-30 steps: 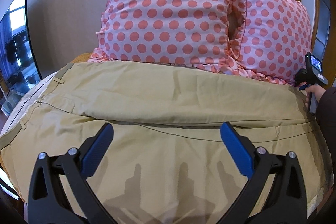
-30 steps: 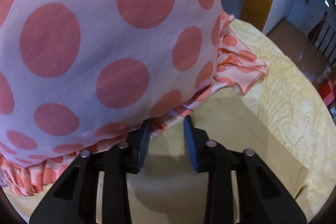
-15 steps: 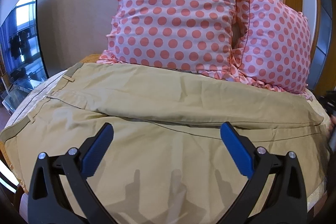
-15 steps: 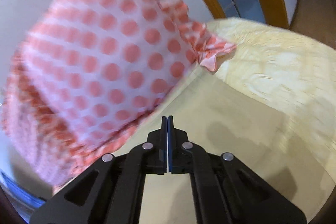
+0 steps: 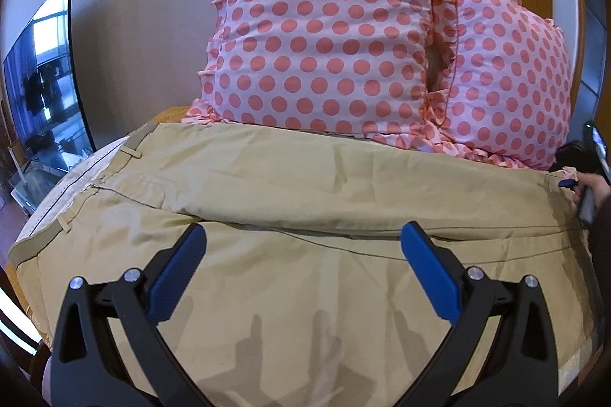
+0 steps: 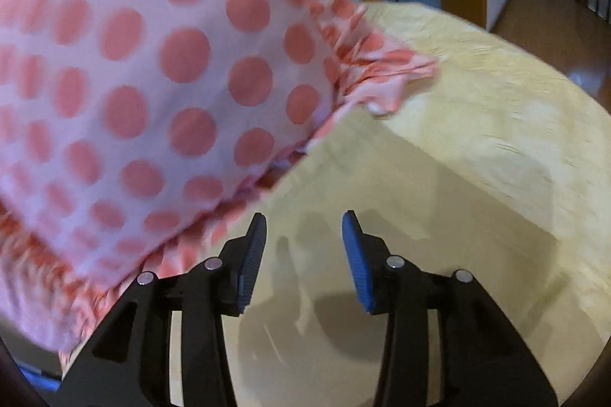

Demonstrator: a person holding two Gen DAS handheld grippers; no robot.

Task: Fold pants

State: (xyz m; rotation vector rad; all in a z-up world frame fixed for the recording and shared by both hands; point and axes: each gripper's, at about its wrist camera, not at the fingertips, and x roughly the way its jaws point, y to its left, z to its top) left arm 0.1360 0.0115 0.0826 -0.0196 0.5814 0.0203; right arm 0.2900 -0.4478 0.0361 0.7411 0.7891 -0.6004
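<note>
Tan pants [image 5: 305,185] lie spread across the bed, waistband at the left, one leg folded over the other, cuffs at the right. My left gripper [image 5: 303,235] is open and empty, hovering above the near leg. My right gripper [image 6: 303,227] is open and empty above the tan cuff end [image 6: 374,201], beside the pillow. It also shows at the far right of the left wrist view [image 5: 573,178], held by a hand at the cuff end.
Two pink polka-dot pillows [image 5: 324,36] lean on the wall behind the pants; one pillow [image 6: 133,82] is just left of my right gripper. Yellow bedspread [image 6: 496,101] extends right. A TV screen [image 5: 42,82] stands at the left.
My right gripper opened from fully shut and swung closer to the pillow. The left gripper stayed open and drew back slightly, showing more of the pillows.
</note>
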